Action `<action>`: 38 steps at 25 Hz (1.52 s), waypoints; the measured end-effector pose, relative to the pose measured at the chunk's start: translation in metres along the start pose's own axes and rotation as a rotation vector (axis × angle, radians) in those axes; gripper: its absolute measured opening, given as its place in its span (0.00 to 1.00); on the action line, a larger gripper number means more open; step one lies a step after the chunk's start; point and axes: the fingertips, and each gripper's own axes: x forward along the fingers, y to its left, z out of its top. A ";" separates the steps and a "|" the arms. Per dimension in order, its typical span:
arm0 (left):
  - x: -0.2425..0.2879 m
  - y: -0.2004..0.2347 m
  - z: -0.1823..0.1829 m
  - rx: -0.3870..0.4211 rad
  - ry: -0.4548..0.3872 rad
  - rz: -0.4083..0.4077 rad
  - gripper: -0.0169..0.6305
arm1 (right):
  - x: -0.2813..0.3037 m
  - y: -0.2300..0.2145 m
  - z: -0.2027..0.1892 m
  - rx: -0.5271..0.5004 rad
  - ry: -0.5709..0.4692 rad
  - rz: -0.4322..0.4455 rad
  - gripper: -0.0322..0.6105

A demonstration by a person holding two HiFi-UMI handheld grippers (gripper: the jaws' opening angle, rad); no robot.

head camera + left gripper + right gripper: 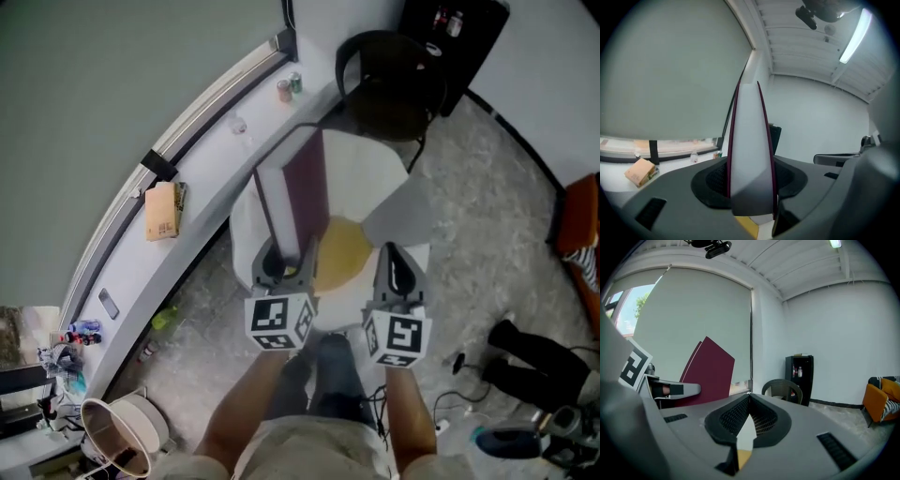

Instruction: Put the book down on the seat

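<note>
A book (302, 192) with a maroon cover and white page edges stands upright over the seat, its spine end clamped in my left gripper (281, 261). In the left gripper view the book (750, 140) rises between the jaws of the left gripper (751, 183) with its pages facing the camera. The seat (375, 178) is white and rounded, with a yellow patch (342, 251) in its middle below both grippers. My right gripper (398, 267) hangs beside the book on the right, shut and holding nothing. From the right gripper (749, 401) the maroon cover (705, 369) shows at the left.
A black chair (389, 80) and a dark cabinet (455, 42) stand behind the seat. A cardboard box (162, 210) and cans (289, 86) sit on the window ledge. An orange armchair (581, 225) is at the right; a white bin (117, 431) and cables lie on the floor.
</note>
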 end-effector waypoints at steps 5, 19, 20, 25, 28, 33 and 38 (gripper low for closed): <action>0.044 0.020 -0.105 -0.088 0.139 0.039 0.38 | 0.041 -0.010 -0.088 0.020 0.099 0.034 0.06; 0.096 0.084 -0.383 -0.568 0.340 0.079 0.38 | 0.114 0.002 -0.314 0.086 0.313 0.132 0.06; 0.098 0.087 -0.399 -0.599 0.342 0.076 0.38 | 0.117 0.005 -0.326 0.089 0.319 0.141 0.06; 0.113 0.097 -0.472 -0.792 0.339 -0.001 0.38 | 0.134 0.022 -0.380 0.101 0.353 0.177 0.06; 0.123 0.101 -0.513 -0.859 0.355 -0.044 0.38 | 0.139 0.035 -0.411 0.089 0.383 0.207 0.06; 0.137 0.104 -0.559 -0.967 0.368 -0.096 0.38 | 0.147 0.049 -0.452 0.070 0.427 0.247 0.06; 0.152 0.105 -0.586 -1.066 0.361 -0.139 0.38 | 0.157 0.056 -0.474 0.047 0.450 0.265 0.06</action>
